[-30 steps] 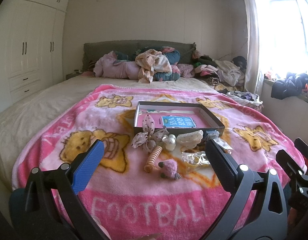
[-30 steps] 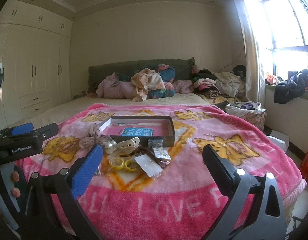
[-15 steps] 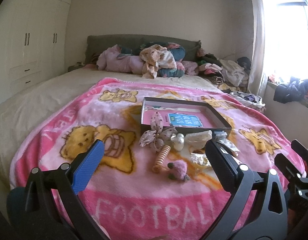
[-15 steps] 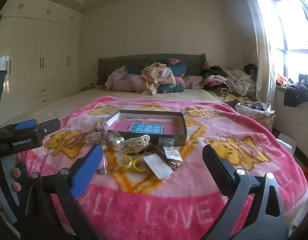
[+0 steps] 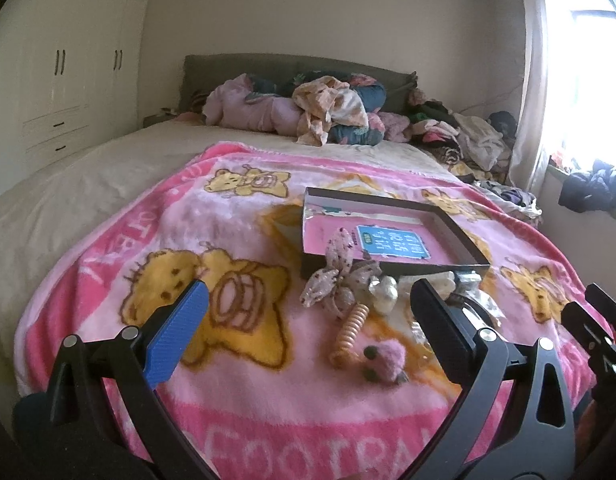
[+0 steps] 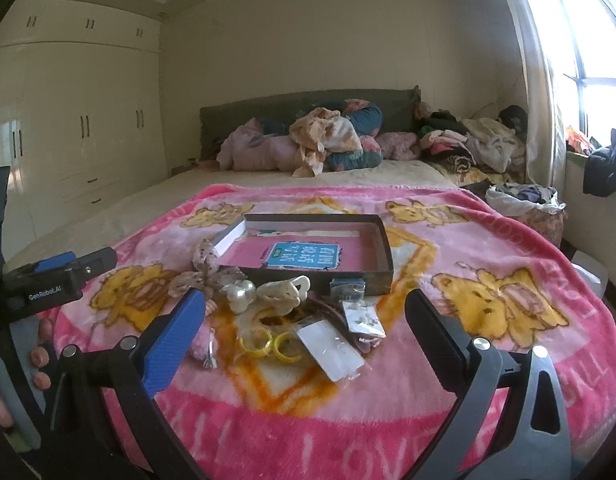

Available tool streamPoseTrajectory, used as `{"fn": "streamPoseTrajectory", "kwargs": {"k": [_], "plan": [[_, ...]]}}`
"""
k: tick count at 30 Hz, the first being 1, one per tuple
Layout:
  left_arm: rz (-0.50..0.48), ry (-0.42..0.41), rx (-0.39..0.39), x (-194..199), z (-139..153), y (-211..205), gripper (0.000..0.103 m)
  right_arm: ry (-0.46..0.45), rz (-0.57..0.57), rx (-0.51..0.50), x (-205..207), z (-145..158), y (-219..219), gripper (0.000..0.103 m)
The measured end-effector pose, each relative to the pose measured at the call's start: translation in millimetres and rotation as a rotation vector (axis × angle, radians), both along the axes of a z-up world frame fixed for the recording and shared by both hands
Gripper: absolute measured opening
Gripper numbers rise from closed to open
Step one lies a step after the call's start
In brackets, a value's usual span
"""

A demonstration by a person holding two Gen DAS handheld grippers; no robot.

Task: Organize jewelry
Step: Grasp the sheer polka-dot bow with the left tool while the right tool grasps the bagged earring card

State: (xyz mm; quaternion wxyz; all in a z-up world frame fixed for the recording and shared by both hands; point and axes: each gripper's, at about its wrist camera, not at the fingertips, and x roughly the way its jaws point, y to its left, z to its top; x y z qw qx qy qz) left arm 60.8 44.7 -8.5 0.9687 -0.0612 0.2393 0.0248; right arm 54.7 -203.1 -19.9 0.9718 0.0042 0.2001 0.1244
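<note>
Both the left hand-held gripper [image 5: 308, 332] and the right hand-held gripper [image 6: 306, 332] hang released and empty, because the jewelry [image 6: 268, 300] lies just ahead, heaped before the open box [image 6: 371, 248] on the bed.

Wide-open right tongs [image 6: 306, 322] above yellow bangles [image 6: 271, 346] and packets [image 6: 331, 350] before shallow box [image 6: 381, 248] on pink blanket [image 6: 487, 248].

pink bear-print blanket [image 6: 467, 264], yellow bangles [image 6: 271, 343]
</note>
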Motion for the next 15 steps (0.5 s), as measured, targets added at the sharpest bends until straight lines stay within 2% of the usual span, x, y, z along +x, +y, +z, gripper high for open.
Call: {"fn": "streamPoseTrajectory", "kwargs": {"k": [13,15], "plan": [[-0.016,0.048,-0.022,56,-12,2,0.093,0.098,-0.046,0.003,54,-21,-17,0.096],[-0.016,0.063,-0.017,67,-16,2,0.093,0.122,-0.055,0.003,64,-26,-21,0.09]]}}
